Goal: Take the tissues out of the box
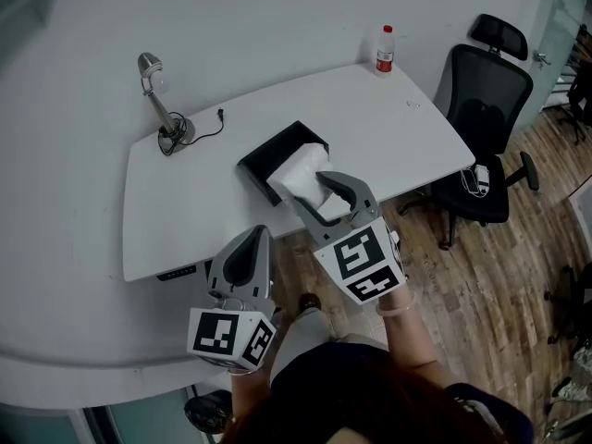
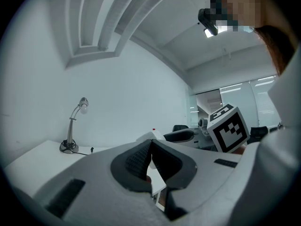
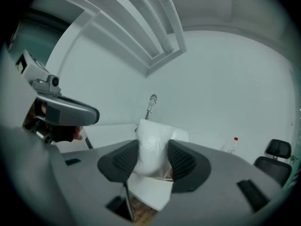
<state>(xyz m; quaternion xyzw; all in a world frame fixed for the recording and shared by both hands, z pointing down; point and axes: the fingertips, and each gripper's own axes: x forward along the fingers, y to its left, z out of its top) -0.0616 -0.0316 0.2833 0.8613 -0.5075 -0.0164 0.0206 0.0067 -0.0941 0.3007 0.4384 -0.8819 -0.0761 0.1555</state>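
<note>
My right tongs (image 3: 153,160) were clamped on the white tissues (image 1: 298,166) bulging from the black box (image 1: 266,153) mid-frame, left tongs (image 2: 150,155) clenched empty at lower left, so the unbraced box could've dragged off the counter (image 1: 185,202) edge, or the wad torn.

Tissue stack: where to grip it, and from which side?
Grip the tissue stack on its free end sticking out of the black box, pinched across its narrow sides, coming from the near edge of the table, along the box's length. The right gripper clamps it that way.
</note>
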